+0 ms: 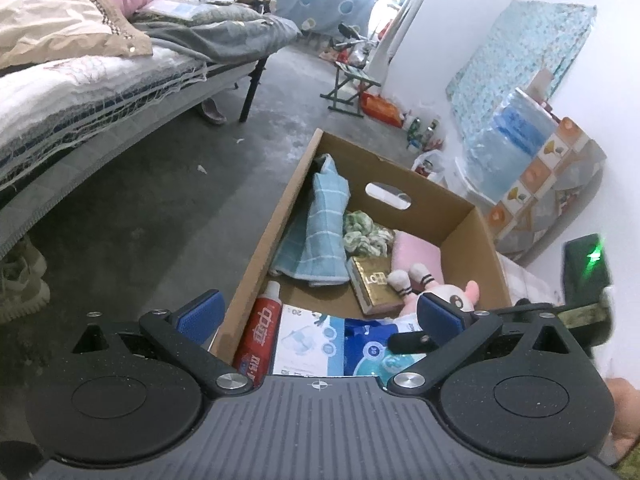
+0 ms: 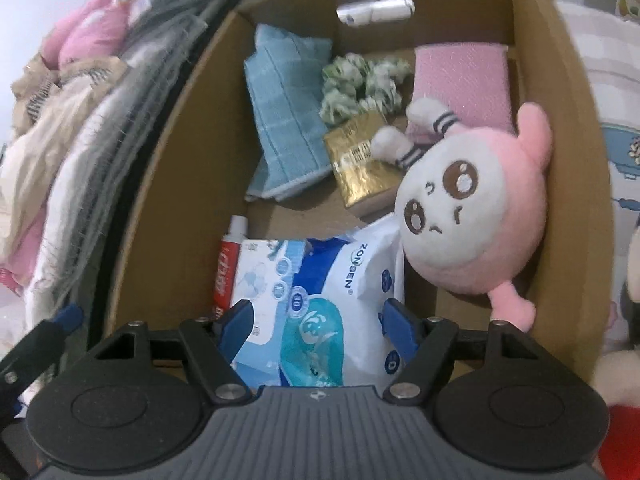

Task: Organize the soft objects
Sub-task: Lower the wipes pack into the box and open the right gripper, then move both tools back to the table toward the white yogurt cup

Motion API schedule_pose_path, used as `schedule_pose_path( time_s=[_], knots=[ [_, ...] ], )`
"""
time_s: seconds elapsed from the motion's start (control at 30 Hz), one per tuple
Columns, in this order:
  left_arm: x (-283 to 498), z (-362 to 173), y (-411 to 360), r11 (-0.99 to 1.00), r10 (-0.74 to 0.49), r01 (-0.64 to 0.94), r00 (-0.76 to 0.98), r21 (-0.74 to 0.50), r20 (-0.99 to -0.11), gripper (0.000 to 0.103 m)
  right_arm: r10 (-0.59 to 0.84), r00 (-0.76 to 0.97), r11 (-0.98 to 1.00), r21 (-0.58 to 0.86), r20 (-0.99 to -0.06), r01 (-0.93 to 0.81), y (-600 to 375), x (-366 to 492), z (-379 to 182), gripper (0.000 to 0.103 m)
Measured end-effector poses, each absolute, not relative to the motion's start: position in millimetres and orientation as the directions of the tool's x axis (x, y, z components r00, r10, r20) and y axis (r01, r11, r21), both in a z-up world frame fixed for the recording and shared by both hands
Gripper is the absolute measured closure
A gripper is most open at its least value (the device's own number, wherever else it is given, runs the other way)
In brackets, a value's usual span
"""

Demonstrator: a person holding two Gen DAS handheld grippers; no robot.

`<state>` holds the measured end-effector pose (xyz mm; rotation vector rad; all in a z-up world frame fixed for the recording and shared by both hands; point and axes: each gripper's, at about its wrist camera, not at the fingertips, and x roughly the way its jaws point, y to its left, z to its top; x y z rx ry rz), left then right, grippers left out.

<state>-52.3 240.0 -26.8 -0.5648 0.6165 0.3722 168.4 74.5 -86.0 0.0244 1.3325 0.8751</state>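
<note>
A cardboard box (image 2: pixel 168 184) fills the middle of the right wrist view, and the pink and white plush toy (image 2: pixel 476 216) lies inside it at centre right, leaning against the box's right wall with its striped feet towards the top of the frame. The right gripper (image 2: pixel 318 320) sits at the bottom centre, its jaws apart and opening, with nothing pressed between the blue pads; the white and blue wipes pack (image 2: pixel 352 272) lies below and beyond them. Upper centre of the box holds a folded blue checked cloth (image 2: pixel 284 120), a green and white scrunchie (image 2: pixel 360 84) just right of it, a pink pad (image 2: pixel 464 80) in the upper right corner, and a gold packet (image 2: pixel 360 160) under the plush's feet. A red toothpaste tube (image 2: pixel 228 268) lies at lower left (partly hidden by a light blue carton (image 2: pixel 268 276)). In the left wrist view the left gripper (image 1: pixel 320 316) hangs at the bottom centre, jaws wide apart and empty, straddling the box's near left wall. A bed with rumpled bedding (image 1: pixel 80 60) occupies the upper left there.
</note>
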Motion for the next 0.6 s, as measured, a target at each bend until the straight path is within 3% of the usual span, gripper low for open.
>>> schedule_pose_path(
  time_s=[0.17, 0.27, 0.6],
  knots=[
    [-47.1, -23.8, 231.1, 0.803, 0.165, -0.479, 0.750, -0.354, -0.641, 0.000, 0.648, 0.042, 0.632, 0.507, -0.760, -0.586, 45.4, 156.0, -56.4, 0.065],
    [-44.3, -20.5, 221.1, 0.819, 0.172, -0.471, 0.747, -0.328, -0.642, 0.000, 0.685, 0.108, 0.610, 0.486, -0.720, -0.626, 23.6, 143.6, -36.2, 0.049],
    [-34.3, -8.6, 182.2, 0.871, 0.195, -0.431, 0.745, -0.237, -0.638, 0.000, 0.758, 0.304, 0.590, 0.408, -0.577, -0.696, -62.6, 106.4, 0.1, 0.046]
  ],
)
